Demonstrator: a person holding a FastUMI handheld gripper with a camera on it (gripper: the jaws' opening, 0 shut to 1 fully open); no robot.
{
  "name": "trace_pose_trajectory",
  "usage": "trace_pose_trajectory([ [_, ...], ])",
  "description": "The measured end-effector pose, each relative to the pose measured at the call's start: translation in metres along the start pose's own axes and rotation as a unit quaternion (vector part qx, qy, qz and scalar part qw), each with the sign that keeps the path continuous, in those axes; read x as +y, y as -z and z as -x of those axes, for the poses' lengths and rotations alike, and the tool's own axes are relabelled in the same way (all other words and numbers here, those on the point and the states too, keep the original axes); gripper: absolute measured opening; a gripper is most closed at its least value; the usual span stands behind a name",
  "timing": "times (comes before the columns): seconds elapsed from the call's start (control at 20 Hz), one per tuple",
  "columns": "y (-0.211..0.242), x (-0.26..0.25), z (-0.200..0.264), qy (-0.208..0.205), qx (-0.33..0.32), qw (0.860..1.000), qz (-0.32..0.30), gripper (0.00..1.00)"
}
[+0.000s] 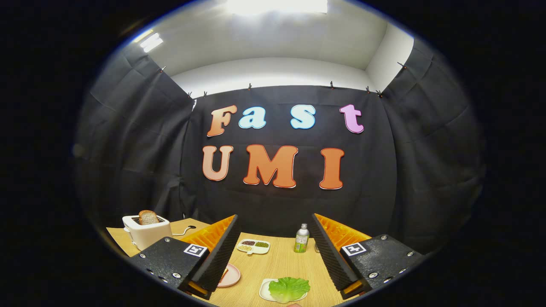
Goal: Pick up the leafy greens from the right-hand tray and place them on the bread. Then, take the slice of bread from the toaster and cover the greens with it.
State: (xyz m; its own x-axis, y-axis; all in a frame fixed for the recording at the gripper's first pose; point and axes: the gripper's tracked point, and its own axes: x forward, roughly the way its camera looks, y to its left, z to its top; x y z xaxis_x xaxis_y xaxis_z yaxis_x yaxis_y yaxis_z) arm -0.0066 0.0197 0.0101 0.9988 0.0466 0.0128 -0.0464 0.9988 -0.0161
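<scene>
My gripper [273, 251] is open, its fingers spread wide above the wooden table, nothing between them. The leafy greens [290, 288] lie on a small white tray [264, 291] between the fingers, close below them. A pink plate [230, 275] peeks out from behind the left finger; what lies on it is hidden. A white toaster [145, 232] stands beyond the left finger at the table's far left, with a brown slice of bread [148, 217] sticking up from its slot.
A white divided dish [253, 246] with beans or seeds sits on the table [281, 260] beyond the fingers. A small green-labelled bottle [301, 238] stands near the right finger, by the far edge. The toaster's cord [184, 230] trails toward the back wall.
</scene>
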Motion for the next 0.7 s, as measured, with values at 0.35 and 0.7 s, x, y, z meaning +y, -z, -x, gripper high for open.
trace_pose_trajectory([
  [0.35,0.007,-0.007,-0.002,0.003,0.008,1.000,-0.017,0.99],
  [0.7,0.021,-0.013,-0.005,0.009,0.022,1.000,-0.020,0.99],
])
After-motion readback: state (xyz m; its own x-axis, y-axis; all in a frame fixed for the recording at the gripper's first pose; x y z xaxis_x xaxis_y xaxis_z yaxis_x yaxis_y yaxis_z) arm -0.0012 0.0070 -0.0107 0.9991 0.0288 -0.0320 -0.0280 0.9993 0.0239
